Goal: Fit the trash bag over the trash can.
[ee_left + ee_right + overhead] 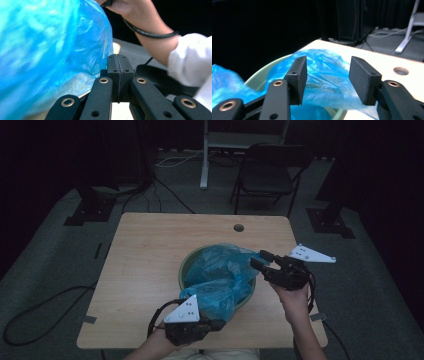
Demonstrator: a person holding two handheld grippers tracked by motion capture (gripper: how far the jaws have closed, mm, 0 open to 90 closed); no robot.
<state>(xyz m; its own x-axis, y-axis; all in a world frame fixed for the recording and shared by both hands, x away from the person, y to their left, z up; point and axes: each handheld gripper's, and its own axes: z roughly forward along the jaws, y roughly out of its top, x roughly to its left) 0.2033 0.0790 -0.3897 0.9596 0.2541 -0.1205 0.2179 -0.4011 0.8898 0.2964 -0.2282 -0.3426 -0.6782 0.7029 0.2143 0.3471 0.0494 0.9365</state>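
Nearest the camera, at the surface's (pixel 145 250) front edge, the left gripper (pixel 216 323) has its jaws pressed fully together beside the blue plastic bag (pixel 220 277); whether a fold is pinched is hard to tell. That bag sits in the green basin (pixel 184 270) right of centre, bunched and only partly spread over the rim. Toward the right edge, the right gripper (pixel 262 260) stands parted around the bag's far flap without pressing it. Lining looks roughly half done.

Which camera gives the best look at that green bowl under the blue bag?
The high view: the green bowl shows its round rim around the blue bag. The right gripper view catches part of the rim beyond its open claw. In the left gripper view I can't make it out.
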